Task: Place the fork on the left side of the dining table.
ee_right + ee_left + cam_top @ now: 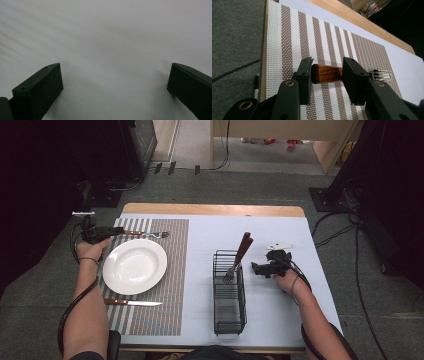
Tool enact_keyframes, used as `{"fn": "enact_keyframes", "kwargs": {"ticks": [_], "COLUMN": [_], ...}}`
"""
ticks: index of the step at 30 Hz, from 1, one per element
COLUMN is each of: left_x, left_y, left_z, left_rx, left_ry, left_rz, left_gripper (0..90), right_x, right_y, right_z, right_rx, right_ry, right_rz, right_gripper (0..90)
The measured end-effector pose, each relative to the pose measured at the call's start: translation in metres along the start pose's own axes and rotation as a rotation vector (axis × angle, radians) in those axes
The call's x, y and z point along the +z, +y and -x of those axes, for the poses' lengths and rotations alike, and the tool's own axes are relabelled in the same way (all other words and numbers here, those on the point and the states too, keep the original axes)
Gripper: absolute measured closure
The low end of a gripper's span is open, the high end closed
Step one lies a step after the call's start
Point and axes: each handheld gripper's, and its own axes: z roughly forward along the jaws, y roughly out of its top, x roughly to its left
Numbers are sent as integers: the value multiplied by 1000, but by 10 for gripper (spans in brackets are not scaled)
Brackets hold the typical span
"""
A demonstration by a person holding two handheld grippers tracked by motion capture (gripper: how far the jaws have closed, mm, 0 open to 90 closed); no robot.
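Knife: a steel table knife with a brown wooden handle [132,303] lies flat on the near part of the brown-and-white striped woven placemat [165,315], just in front of the plate, blade pointing right.
Plate: a round white ceramic plate [134,266] sits on the placemat between the knife and the fork.
Rack: a black wire cutlery basket [229,310] stands on the pale blue table cover [280,320], right of the placemat; a fork and wooden-handled cutlery [240,257] lean in its far end, handles up.
Right gripper: the black right gripper [256,268] sits low over the table cover just right of the basket; in its own view the jaws stand wide apart with nothing between them, bare cover beyond.
Fork: a steel fork with a brown wooden handle [325,73] lies on the far edge of the placemat, beyond the plate, tines pointing right.
Left gripper: the black left gripper [325,75] straddles the fork's handle at the placemat's far left; its jaws are partly open, a thin gap showing beside the wood, so the fork rests on the mat rather than being squeezed.
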Motion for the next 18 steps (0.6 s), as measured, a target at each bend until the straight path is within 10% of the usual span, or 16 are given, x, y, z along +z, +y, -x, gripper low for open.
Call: {"fn": "enact_keyframes", "kwargs": {"ticks": [18], "left_x": [6], "left_y": [-1], "left_z": [6], "left_rx": [96], "left_ry": [82], "left_rz": [-33], "left_gripper": [581], "right_x": [0], "right_y": [0], "right_z": [0], "right_rx": [0], "right_ry": [0], "right_rz": [-1], "right_gripper": [0]}}
